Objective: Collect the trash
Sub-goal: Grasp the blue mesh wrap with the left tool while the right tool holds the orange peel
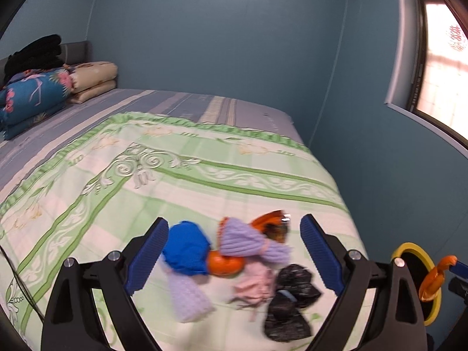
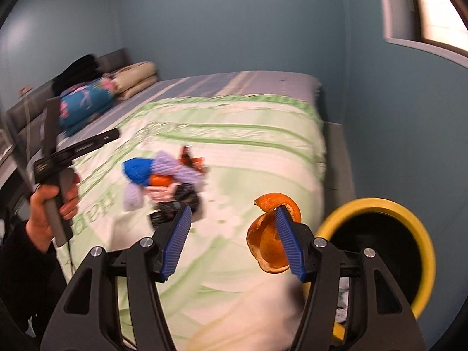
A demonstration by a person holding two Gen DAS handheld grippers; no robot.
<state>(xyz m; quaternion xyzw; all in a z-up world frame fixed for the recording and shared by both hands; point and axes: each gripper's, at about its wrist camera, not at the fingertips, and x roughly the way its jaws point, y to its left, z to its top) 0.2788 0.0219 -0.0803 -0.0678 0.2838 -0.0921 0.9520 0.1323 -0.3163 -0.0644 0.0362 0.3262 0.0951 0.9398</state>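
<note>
no readable writing. beside the yellow-rimmed bin (image 2: 377, 204), curled orange peel (image 2: 272, 242) clings to the right gripper (image 2: 234, 238), jaws half-open; left gripper (image 1: 234, 251) gapes over knitted socks (image 1: 242, 239).

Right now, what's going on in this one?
A person is clearing trash off a bed. The right hand-held gripper stands open, yet an orange peel hangs off its right finger, close to the yellow-rimmed bin beside the bed. The left hand-held gripper is open above a pile of knitted items, another orange peel and a black plastic bag, gripping nothing.
</note>
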